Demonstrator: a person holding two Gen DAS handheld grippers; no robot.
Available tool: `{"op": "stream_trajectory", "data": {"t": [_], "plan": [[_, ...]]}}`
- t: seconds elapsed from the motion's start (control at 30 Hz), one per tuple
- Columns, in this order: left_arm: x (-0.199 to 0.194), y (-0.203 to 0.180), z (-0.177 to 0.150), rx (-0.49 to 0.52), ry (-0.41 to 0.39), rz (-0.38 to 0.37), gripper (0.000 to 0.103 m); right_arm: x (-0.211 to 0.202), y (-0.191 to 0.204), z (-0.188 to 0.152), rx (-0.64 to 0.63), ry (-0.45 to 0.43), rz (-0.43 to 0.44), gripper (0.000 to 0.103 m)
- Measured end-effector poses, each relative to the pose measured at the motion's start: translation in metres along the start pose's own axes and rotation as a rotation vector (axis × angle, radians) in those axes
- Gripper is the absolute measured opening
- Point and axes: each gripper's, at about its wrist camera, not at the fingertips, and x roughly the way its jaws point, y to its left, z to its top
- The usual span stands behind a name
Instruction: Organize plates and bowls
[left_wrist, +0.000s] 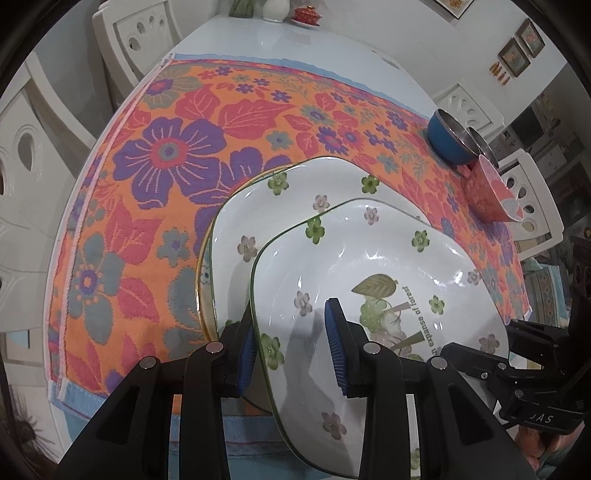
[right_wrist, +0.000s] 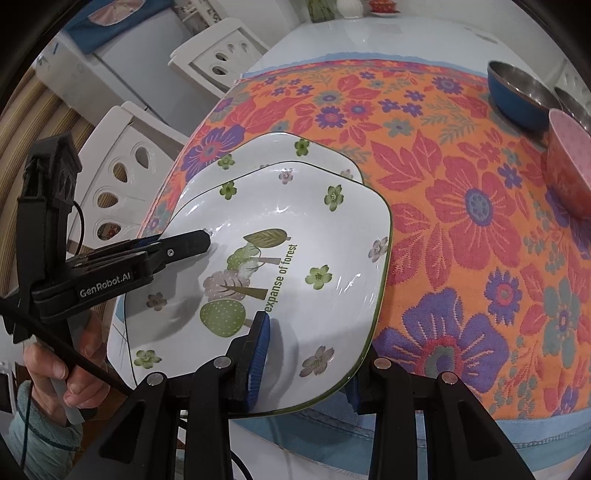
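A white square plate (right_wrist: 295, 266) printed with trees, small flowers and the words "expanse of forest" is held by both grippers over the near edge of the table (left_wrist: 280, 48). The left gripper (left_wrist: 291, 343) grips the plate's left rim, one blue pad under the rim and the other on the inside face; in the right wrist view the same gripper (right_wrist: 184, 242) reaches in from the left with its black finger lying on the plate. The right gripper (right_wrist: 306, 362) is clenched on the plate's near right rim, with one blue pad (right_wrist: 258, 354) on top of the plate and the other below its green edge. A hand (right_wrist: 74, 365) in a pale blue sleeve holds the left gripper's handle. The held plate sits over a second plate (left_wrist: 280, 206) with the same flower pattern, which lies on the flowered orange cloth (left_wrist: 177, 147) near the table's near edge; whether the two plates touch cannot be told. A third rim, yellow-edged, shows under the second plate on its left side. At the right edge of the cloth stand a blue bowl (left_wrist: 448, 138) with a metal inside and, just beside it, a pink bowl (left_wrist: 493, 192). White chairs (left_wrist: 140, 33) stand around the table.
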Motion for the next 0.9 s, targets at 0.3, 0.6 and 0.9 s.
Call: {"op": "stream_trajectory", "data": {"t": [0.3,0.6,0.9], "plan": [[0.002,0.002,0.008,0.001,0.021,0.002,0.032,0.008,-0.006,0.007,0.031,0.042,-0.031,0.034],[-0.011,0.023,0.019,-0.084,-0.021,-0.049,0.033,0.009,0.000,0.011,-0.012,0.043,-0.089,0.034],[-0.027,0.040,0.028,-0.101,-0.074,-0.015,0.037,0.001,0.007,0.013,-0.053,0.017,-0.118,0.034]]}}
